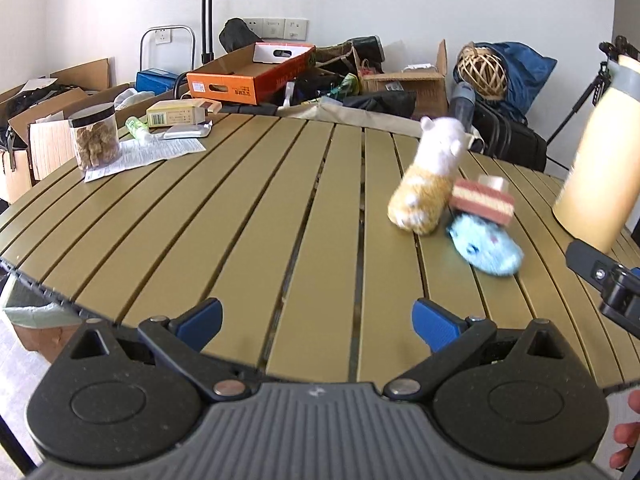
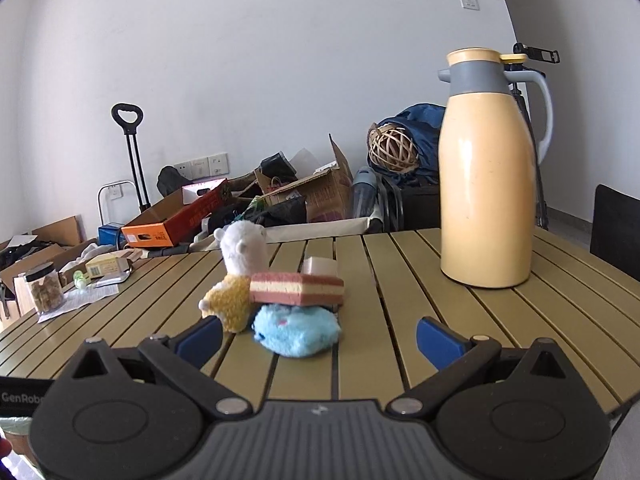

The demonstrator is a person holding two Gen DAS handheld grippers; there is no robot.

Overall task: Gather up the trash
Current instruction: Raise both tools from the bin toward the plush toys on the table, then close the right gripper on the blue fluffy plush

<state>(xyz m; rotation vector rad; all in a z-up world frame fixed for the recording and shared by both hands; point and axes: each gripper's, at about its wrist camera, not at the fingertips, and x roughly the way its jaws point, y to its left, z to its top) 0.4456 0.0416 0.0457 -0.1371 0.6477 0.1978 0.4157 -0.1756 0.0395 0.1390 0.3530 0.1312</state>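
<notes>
On the slatted olive table (image 1: 224, 216) lie a white-and-yellow plush alpaca (image 1: 430, 176), a blue plush toy (image 1: 486, 246) and a pink-and-cream striped sponge block (image 1: 482, 200) resting across them. The right wrist view shows the same alpaca (image 2: 238, 276), blue plush (image 2: 298, 330) and striped block (image 2: 298, 288), with a small pale block (image 2: 320, 267) behind. My left gripper (image 1: 318, 320) is open over bare slats, left of the toys. My right gripper (image 2: 318, 338) is open, the blue plush just ahead between its fingers. At the far left lie a paper sheet (image 1: 144, 156) and a foil pack (image 1: 188, 131).
A tall yellow thermos jug (image 2: 486, 184) stands at the table's right. A jar of snacks (image 1: 96, 136) and a small carton (image 1: 176, 114) sit at the far left edge. Cardboard boxes, bags and a trolley handle (image 2: 128, 120) clutter the floor behind. A lined bin (image 1: 36, 316) is below left.
</notes>
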